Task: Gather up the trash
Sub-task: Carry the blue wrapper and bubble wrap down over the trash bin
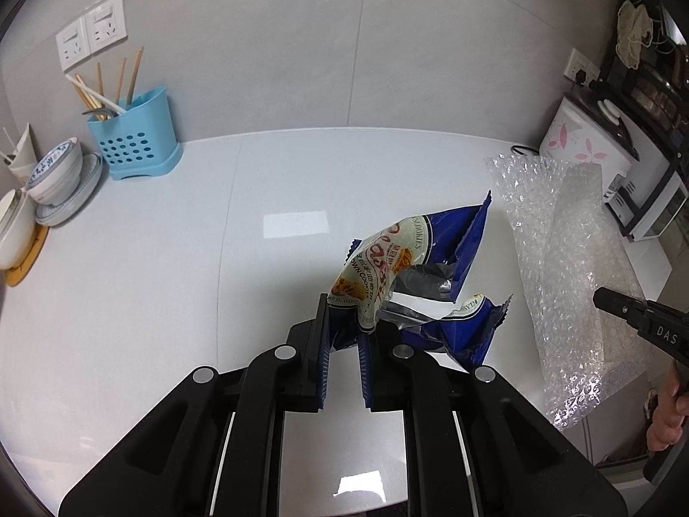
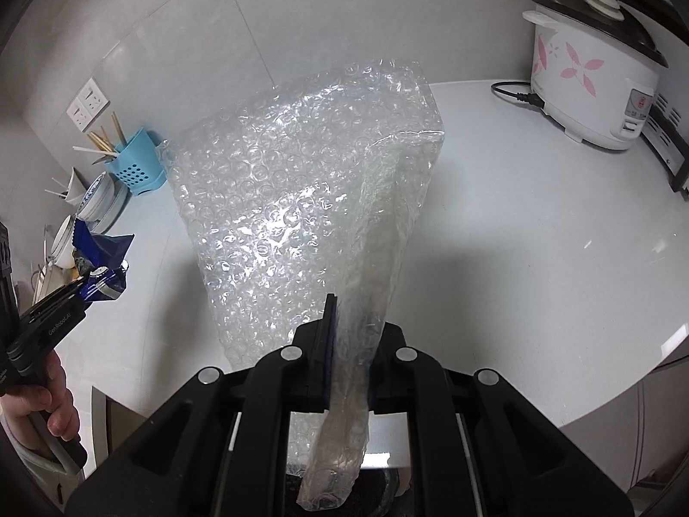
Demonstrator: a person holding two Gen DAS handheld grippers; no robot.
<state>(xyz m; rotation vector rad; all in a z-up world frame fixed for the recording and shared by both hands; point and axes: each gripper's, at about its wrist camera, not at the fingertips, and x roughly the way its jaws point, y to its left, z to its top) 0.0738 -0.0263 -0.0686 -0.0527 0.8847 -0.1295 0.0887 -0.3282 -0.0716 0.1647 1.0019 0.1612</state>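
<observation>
Both claws are clamped on trash over the near edge of the white worktop (image 1: 150, 267): the left gripper (image 1: 344, 336) pinches a torn blue cookie wrapper (image 1: 413, 258), and the right gripper (image 2: 351, 344) has a sheet of bubble wrap (image 2: 301, 181) squeezed between its pads, hanging up off the surface. Farther back, the far left corner has stacked bowls (image 1: 56, 172) and a blue utensil holder (image 1: 133, 138) with chopsticks. The far right corner has a flowery rice cooker (image 2: 594, 77), plugged in. Grey tiled wall (image 1: 301, 43) behind, with sockets (image 1: 92, 36).
</observation>
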